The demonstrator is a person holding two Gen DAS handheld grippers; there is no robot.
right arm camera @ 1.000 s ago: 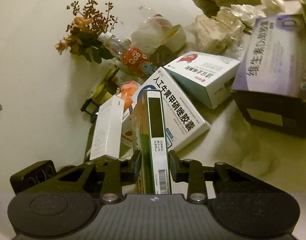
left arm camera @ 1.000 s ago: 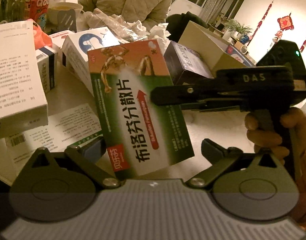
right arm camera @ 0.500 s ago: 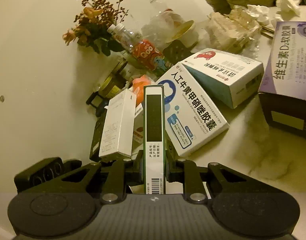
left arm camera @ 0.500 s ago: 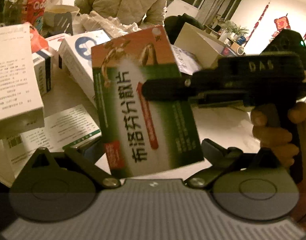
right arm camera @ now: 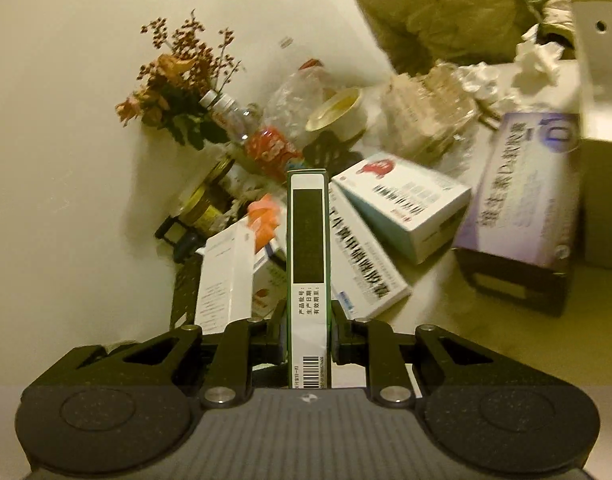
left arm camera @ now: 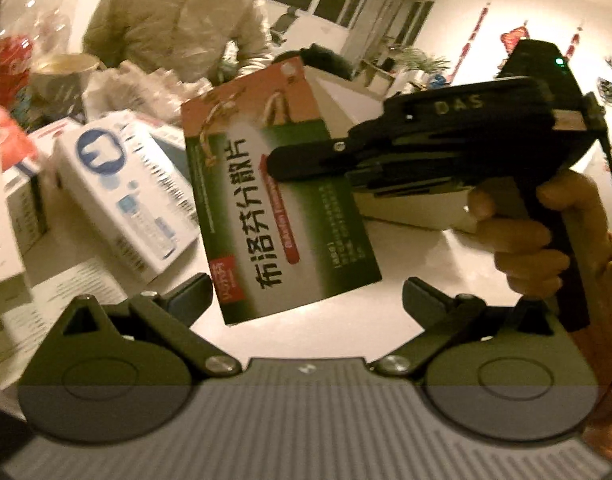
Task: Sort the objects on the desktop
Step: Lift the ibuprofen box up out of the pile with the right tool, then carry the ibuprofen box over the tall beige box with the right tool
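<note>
The flat cardboard medicine box (left arm camera: 282, 208) is green and white with an orange-red top band and black characters (its narrow edge (right arm camera: 307, 276) bears a barcode).

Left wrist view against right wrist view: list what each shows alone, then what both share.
Only the left wrist view shows the green medicine box's printed front, the right gripper from the side, the hand holding it, and the left gripper open and empty. Only the right wrist view shows the flowers, the purple box and the green box's barcoded narrow edge. Both show the right gripper shut on the green medicine box, the white and blue box and the person's padded jacket.
</note>
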